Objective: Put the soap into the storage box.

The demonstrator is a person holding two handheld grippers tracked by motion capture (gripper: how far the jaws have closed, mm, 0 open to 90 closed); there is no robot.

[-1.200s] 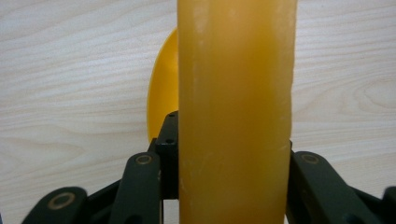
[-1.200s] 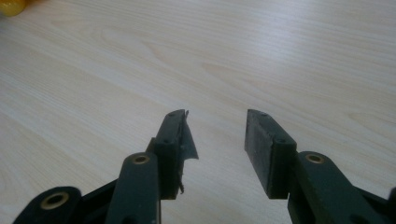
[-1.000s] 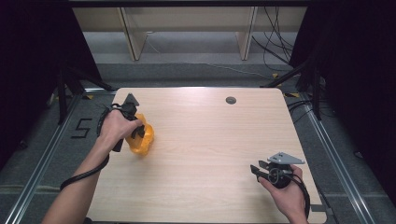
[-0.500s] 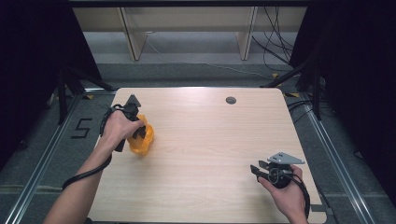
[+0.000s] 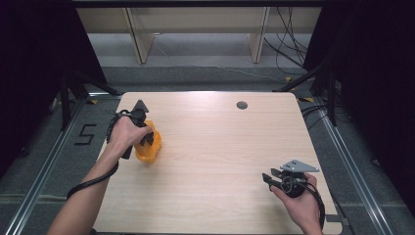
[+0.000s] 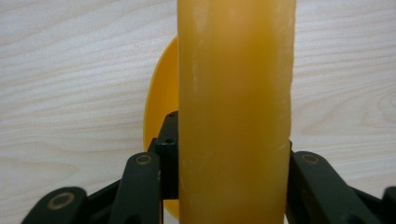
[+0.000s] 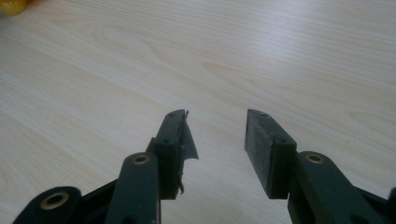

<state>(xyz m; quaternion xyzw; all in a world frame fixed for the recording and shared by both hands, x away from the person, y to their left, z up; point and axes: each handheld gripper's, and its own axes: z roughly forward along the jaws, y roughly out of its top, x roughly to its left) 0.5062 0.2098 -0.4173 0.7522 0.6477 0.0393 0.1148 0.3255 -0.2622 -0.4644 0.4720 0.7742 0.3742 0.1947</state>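
Over on the left side of the table, the left claw is clamped around an orange plastic cup, so that's the piece being worked. The left claw view has the cup wall running straight up between the jaws, with its round rim or base showing behind. It looks like thin, smooth plastic, so probably light, a bit slippery and easy to squash; gripping across the body like this seems fine as long as the squeeze stays gentle. The right claw rests near the table's front right corner, well apart from the cup, jaws spread with nothing between them. Only other thing on the wood is a small dark round grommet near the far edge, not in anyone's way.
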